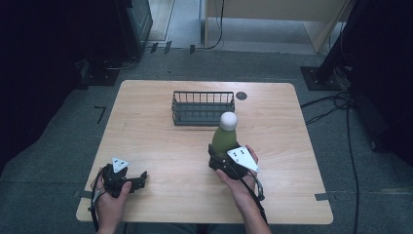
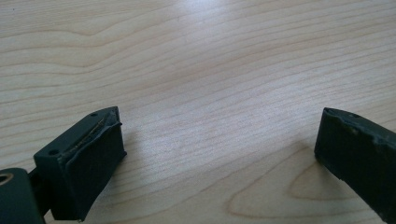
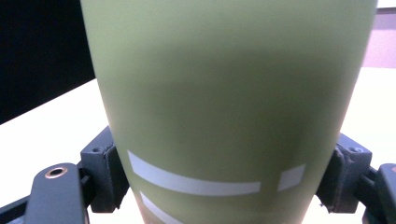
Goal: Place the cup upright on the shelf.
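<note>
A green bottle [image 1: 224,138] with a white round cap stands upright near the middle of the wooden table [image 1: 160,146], just in front of a black wire basket [image 1: 203,107]. My right gripper [image 1: 220,158] is shut on the bottle's lower body. In the right gripper view the green bottle [image 3: 224,93] with white stripes sits between both pads [image 3: 109,172]. My left gripper [image 1: 139,179] rests low over the table's front left, open, with bare wood between its pads [image 2: 88,163].
A small dark round disc [image 1: 241,95] lies on the table beside the basket's right end. Cables [image 1: 341,105] trail on the grey floor right of the table. Dark equipment stands at the back left.
</note>
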